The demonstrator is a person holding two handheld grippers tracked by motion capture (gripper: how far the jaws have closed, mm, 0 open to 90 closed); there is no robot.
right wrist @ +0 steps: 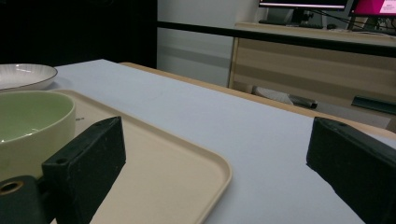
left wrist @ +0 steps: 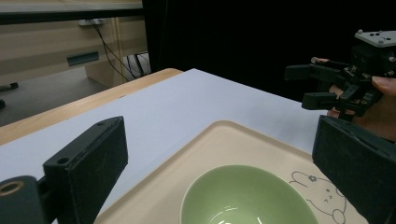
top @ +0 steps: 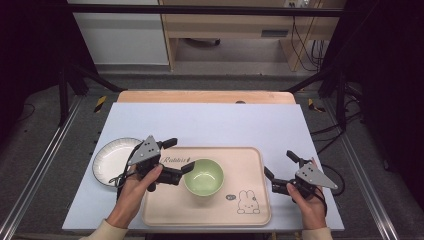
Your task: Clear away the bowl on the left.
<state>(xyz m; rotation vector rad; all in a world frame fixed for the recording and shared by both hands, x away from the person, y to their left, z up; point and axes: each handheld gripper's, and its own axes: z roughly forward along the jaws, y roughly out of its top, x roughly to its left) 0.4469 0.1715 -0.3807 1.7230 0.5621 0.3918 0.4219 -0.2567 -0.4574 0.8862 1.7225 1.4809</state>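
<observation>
Glossy green ceramic-looking bowl [top: 203, 176], smooth matt beige plastic-looking tray [top: 250, 210], glazed ribbed white plate [top: 111, 159] at its 9 o'clock, matt pale tabletop [top: 210, 125] with wooden edge, matt black gripper jaws.

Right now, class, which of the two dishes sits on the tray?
The green bowl sits on the beige tray, beside the left tongs. The white plate lies off it, on the mat.

Clearance around the tray

Table [top: 200, 120] across the frame's upper half lies open; bowl [top: 203, 176] blocks tray [top: 250, 200] centre, plate [top: 107, 159] occupies left.
</observation>
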